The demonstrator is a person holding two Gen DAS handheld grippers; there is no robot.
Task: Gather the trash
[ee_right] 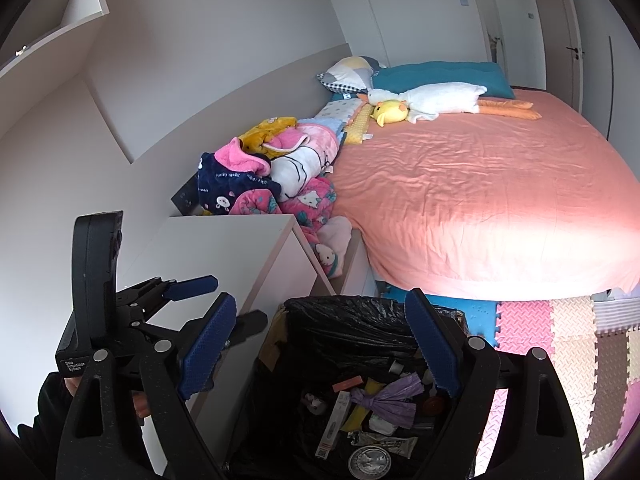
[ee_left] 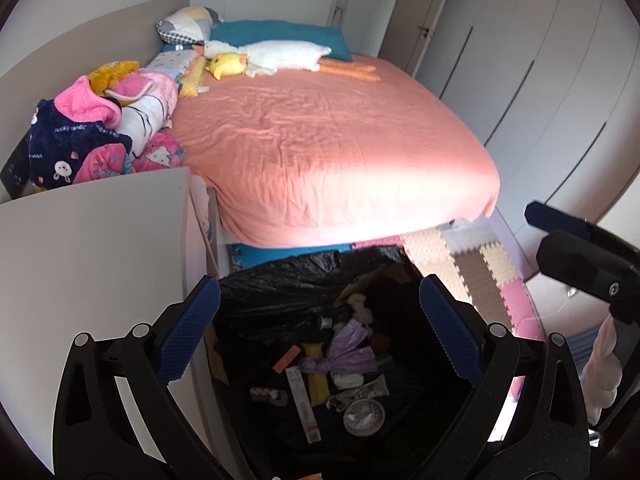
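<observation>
The trash bin [ee_left: 280, 280], lined with a black bag and holding wrappers, a purple bag [ee_left: 348, 352] and a foil cup [ee_left: 364, 416], stood on the floor between the white cabinet [ee_left: 100, 248] and the foam mat [ee_left: 472, 264]. Above it, the left gripper [ee_left: 320, 332] and right gripper [ee_right: 320, 344] hung spread wide, gripping nothing. The pink bed [ee_left: 320, 140] lay beyond.

The bin [ee_left: 280, 280] mouth lies open at bottom centre, trash [ee_left: 340, 364] well down inside, so there is room above it. At left the white cabinet [ee_left: 92, 248] stands just beside the bin's rim and blocks that side. Behind the bin the bed [ee_left: 340, 152] overhangs its far edge. To the right the foam mat [ee_right: 560, 344] is bare floor, though the right gripper [ee_left: 580, 256] hangs over it at the left view's right edge
</observation>
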